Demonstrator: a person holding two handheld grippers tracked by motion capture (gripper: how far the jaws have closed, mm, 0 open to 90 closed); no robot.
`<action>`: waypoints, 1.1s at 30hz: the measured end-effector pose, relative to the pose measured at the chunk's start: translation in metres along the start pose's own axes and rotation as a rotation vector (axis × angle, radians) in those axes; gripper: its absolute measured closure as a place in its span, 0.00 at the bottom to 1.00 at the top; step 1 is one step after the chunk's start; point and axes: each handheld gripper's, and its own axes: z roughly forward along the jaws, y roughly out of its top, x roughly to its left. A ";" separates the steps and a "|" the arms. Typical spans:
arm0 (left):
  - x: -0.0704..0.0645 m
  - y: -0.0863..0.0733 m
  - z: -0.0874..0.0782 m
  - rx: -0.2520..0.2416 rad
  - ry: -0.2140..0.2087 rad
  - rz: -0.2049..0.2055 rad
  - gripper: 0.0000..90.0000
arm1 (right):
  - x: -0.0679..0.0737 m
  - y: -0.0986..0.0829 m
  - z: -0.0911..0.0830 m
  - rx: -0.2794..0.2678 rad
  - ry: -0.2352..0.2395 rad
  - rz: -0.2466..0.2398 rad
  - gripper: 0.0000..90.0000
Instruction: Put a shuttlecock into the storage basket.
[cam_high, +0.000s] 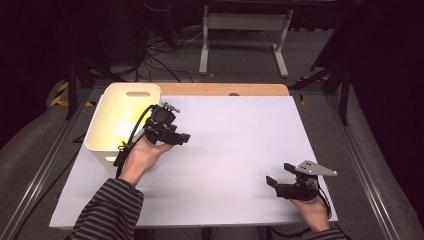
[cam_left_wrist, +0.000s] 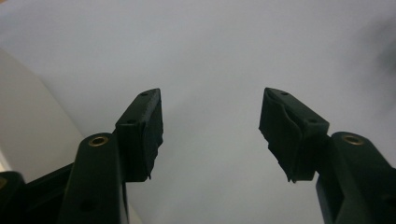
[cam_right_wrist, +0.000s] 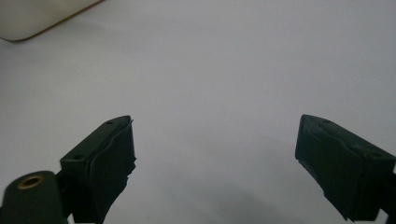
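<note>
Nearest, at the right near corner of the table (cam_high: 235, 150): right gripper (cam_high: 279, 173) held low over the white surface, jaws spread wide, gripping nothing. Confirmed from the right gripper view, with bare white sheet between the two black pads and a corner of the cream bin (cam_right_wrist: 32, 18) far off at upper left. Farther in, on the left: left gripper (cam_high: 181, 139) raised a little above the table, just beside the right wall of the bin (cam_high: 100, 112), jaws likewise open and empty, pointing right and away from it. Seen from the left gripper view as plain sheet between the pads, with the pale bin wall (cam_left_wrist: 23, 140) close at the left edge. Farthest, at the far left corner: the bin itself, upright, its visible inside lit yellow and seemingly bare, though hard to tell with the near part of its floor hidden behind the rim. Judging from all this, probably nothing in hand and nothing loose on the sheet to move. Reads as either the very start or the very end of work around the bin, with no step visibly under way.
</note>
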 end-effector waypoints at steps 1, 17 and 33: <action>-0.001 -0.001 0.001 -0.004 0.000 -0.004 0.45 | 0.000 0.000 0.000 0.000 0.000 0.000 0.13; -0.006 -0.010 0.006 -0.015 -0.016 -0.006 0.44 | 0.000 0.000 -0.001 -0.003 0.002 -0.003 0.13; -0.012 -0.021 0.013 -0.004 -0.011 0.004 0.42 | 0.001 0.000 -0.002 -0.004 0.002 -0.005 0.13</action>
